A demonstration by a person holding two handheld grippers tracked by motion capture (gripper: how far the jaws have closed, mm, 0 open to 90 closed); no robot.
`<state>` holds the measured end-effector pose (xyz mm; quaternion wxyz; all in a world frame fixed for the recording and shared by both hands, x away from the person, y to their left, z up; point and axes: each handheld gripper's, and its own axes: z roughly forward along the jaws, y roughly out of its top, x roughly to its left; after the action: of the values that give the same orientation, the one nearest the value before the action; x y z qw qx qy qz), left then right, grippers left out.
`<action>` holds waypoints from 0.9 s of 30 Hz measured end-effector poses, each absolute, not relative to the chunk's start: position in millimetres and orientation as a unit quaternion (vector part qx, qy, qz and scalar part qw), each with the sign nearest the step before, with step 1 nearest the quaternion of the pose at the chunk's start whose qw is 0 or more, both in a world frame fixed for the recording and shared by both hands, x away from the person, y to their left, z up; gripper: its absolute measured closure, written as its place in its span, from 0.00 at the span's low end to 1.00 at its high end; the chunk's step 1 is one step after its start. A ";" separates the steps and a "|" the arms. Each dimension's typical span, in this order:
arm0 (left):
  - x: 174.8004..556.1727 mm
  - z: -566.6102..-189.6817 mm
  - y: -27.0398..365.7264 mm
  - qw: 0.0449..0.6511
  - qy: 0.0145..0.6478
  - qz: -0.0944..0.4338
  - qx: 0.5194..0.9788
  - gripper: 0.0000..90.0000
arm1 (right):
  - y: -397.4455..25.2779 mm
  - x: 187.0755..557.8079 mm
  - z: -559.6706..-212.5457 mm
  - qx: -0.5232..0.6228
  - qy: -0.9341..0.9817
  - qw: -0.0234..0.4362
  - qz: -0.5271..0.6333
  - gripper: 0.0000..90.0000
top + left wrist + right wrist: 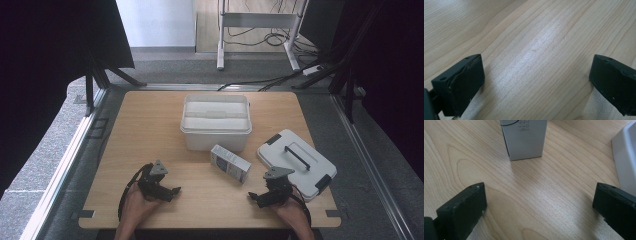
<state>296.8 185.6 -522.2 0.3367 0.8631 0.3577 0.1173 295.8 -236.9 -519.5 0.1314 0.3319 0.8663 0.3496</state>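
My left tongs point(170, 191) and right tongs point(254, 196) were both wide open — holding nothing. The small box point(230, 163) lay on the table point(145, 130), just in front of the open bin point(216, 122). Nothing was packed yet — I had it all left to do.

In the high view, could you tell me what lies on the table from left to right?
Left gripper → open white bin → small white box → right gripper → white lid with its dark handle.
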 end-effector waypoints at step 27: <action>296.9 -522.2 185.8 0.337 0.357 0.117 0.863 0.00 | -236.3 297.3 -514.6 0.336 0.870 0.124 0.338 0.03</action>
<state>296.9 185.8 -522.2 0.3374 0.8629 0.3575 0.1170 297.3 -236.3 -514.6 0.1243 0.3356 0.8705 0.3380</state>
